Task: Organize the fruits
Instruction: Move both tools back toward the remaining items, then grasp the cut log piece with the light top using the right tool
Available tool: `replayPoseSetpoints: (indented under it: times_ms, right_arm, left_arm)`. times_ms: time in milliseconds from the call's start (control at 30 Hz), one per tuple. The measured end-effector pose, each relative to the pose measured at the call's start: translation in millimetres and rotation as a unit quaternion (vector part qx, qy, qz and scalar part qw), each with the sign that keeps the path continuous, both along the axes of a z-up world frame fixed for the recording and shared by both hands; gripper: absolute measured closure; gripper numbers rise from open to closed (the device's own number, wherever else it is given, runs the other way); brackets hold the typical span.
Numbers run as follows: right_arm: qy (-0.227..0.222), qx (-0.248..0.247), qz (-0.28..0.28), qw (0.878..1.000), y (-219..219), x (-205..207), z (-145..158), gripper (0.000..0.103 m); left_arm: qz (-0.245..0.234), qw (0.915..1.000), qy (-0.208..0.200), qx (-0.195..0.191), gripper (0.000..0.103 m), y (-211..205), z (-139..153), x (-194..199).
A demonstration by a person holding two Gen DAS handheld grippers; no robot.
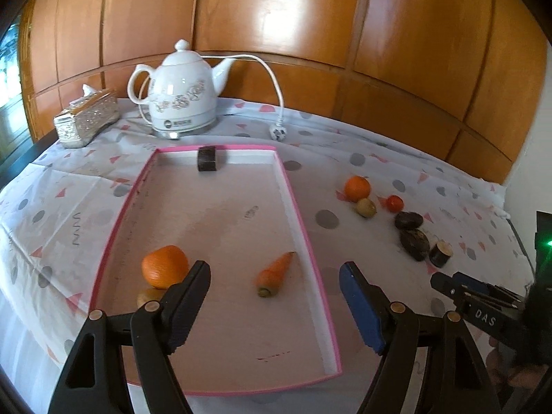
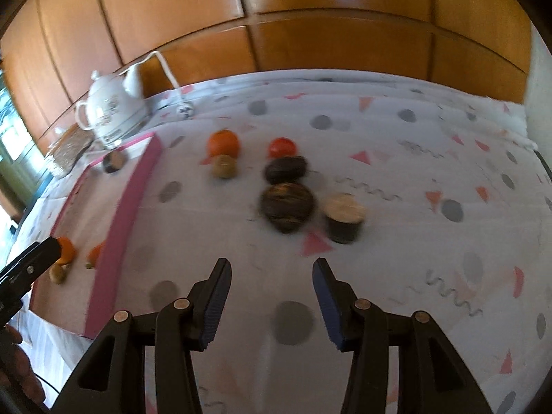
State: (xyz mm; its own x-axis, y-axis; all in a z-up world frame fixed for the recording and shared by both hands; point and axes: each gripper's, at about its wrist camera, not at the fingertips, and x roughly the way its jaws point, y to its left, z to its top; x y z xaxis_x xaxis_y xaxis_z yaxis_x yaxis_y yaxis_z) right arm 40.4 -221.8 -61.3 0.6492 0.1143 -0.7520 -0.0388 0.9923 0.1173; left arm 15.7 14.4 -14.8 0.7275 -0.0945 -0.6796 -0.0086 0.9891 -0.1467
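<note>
Left gripper (image 1: 275, 277) wide open over the near end of the pink-rimmed tray (image 1: 303, 220), nothing between the fingers. Right gripper (image 2: 272, 277) likewise spread well apart and empty, above bare patterned tablecloth (image 2: 414, 158), just short of the loose fruit.

Inside the tray: large orange (image 1: 165, 266) at the near left, touching a small brownish fruit (image 1: 149, 296) partly hidden behind the left finger; carrot (image 1: 274, 274) near the right wall, tip toward the far end; dark cylindrical piece (image 1: 207, 159) against the far wall.

On the cloth, right of the tray: small orange (image 2: 223, 143) touching a kiwi-like fruit (image 2: 224, 167); red tomato (image 2: 282, 147) just behind two dark wrinkled fruits (image 2: 285, 169) (image 2: 287, 207), these two close together; dark stub with pale cut top (image 2: 344, 217) beside the nearer one. Right view blurred, finer detail unclear.

At the far left edge: white teapot-style kettle (image 1: 179, 93) with cord and plug (image 1: 278, 132), silver tissue box (image 1: 86, 119).
</note>
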Motion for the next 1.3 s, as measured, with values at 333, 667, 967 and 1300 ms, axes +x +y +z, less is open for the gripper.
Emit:
replayPoseSetpoints:
  times_ms: [333, 667, 967, 1300]
  right_arm:
    - [0.008, -0.009, -0.030, 0.999, -22, 1, -7, 0.053]
    - [0.017, -0.003, -0.051, 0.999, -41, 12, -12, 0.053]
    - [0.014, -0.015, -0.049, 0.999, -42, 31, -13, 0.053]
    - [0.004, -0.044, -0.033, 0.998, -39, 46, -16, 0.067]
  left_arm:
    - [-0.023, 0.9997, 0.005, 0.004, 0.025, -14, -3, 0]
    - [-0.031, 0.9994, 0.012, 0.003, 0.025, -17, -7, 2]
    - [-0.035, 0.9992, 0.019, 0.005, 0.025, -21, -11, 5]
    - [-0.047, 0.9986, 0.020, 0.009, 0.025, -31, -10, 11]
